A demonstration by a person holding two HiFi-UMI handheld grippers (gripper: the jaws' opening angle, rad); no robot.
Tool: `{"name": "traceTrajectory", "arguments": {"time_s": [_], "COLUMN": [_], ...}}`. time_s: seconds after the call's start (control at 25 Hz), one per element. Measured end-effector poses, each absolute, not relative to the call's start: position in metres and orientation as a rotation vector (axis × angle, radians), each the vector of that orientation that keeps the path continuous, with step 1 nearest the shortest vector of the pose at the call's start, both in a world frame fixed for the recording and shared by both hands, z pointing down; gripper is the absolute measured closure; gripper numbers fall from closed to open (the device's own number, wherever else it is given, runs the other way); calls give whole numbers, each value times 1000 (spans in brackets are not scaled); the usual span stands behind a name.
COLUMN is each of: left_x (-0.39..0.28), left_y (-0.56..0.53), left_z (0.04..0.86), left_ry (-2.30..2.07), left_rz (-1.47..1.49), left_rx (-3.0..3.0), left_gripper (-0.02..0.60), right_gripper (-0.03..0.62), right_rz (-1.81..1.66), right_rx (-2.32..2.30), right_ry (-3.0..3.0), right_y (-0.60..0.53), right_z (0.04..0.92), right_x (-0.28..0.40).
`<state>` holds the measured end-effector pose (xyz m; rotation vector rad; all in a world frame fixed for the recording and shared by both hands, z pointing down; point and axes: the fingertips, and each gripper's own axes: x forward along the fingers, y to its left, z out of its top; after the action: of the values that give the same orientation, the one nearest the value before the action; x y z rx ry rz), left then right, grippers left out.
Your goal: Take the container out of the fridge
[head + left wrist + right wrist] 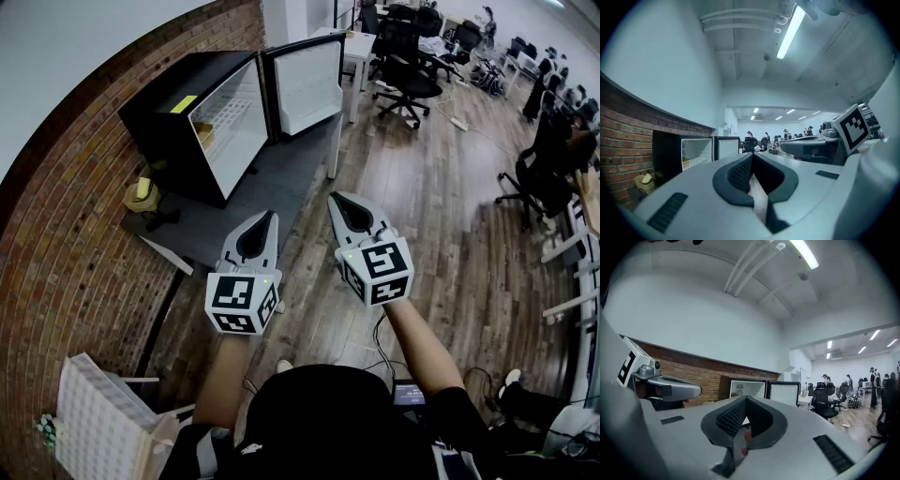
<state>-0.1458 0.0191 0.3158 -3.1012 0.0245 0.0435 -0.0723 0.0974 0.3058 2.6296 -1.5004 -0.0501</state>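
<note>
A black mini fridge (169,112) stands on a grey table (244,202) against the brick wall, its door (305,84) swung wide open. A yellowish container (203,134) sits on a shelf inside; in the left gripper view the container (686,163) shows at the cabinet's left side. My left gripper (265,217) and right gripper (335,199) hover side by side in front of the table, well short of the fridge. Both point level, jaws together, nothing held. The left gripper (752,157) and right gripper (745,399) each look toward the fridge (747,389).
A stack of yellow bowls (141,194) sits on the table left of the fridge. A white rack (94,422) stands at the lower left by the wall. Office chairs (408,70) and desks fill the room behind and to the right. Cables lie on the wooden floor.
</note>
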Motion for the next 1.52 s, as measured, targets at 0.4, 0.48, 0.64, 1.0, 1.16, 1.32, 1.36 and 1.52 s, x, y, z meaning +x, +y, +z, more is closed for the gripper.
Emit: {"name": "traceTrajectory", "arguments": {"time_s": [0.4,0.48,0.64,1.0,1.16,1.32,1.36,1.52], "left_x": [-130,-127,-124,-108,-95,-73,-67,-43], "left_y": [61,69,84,86,78,71,65,44], "left_z": [327,331,338,331,332,334,334,327], "left_ry": [25,35,48,60,75,64,71,102], "left_rz": [20,21,20,57,58,61,62,107], "left_rx": [-3097,-3102,-3110,-3114,-3123,-3123,-3127,-3173], "left_gripper": [569,569,569,569,569,569,569,569], "right_gripper": [554,554,554,554,554,554,554,554], "right_rz": [15,11,25,16,15,3,-1,-10], "right_rx": [2593,2570,2542,2544,2526,2513,2511,2503], "right_ry": [-1575,-1597,-1613,-1627,-1647,-1656,-1660,-1675], "right_y": [135,141,153,155,147,135,130,111], "right_z": [327,330,343,344,346,344,344,342], "right_x": [-62,-62,-58,-43,-33,-14,-9,20]}}
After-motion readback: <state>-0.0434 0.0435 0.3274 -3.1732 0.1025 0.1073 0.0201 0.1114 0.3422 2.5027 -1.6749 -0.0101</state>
